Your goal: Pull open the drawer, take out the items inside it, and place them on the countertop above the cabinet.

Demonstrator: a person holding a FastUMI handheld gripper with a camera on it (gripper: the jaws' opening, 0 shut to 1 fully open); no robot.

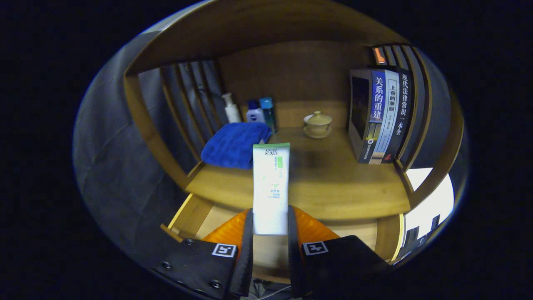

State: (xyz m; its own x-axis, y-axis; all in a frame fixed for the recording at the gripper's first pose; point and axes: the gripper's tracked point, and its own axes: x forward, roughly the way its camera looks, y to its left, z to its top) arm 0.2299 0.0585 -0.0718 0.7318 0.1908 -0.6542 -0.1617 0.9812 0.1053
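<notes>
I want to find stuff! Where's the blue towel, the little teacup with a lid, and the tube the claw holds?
blue towel (234, 144): gripper view, middle of the folded cloth.
lidded teacup (317, 123): gripper view, cup's side.
tube (271, 183): gripper view, front face, between the claw's fingers.

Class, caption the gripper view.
Gripper shut on white tube above open drawer, facing the countertop.

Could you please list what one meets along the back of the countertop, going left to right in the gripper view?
White pump bottle → blue bottle → teal box → lidded teacup on its saucer → row of books.
</notes>
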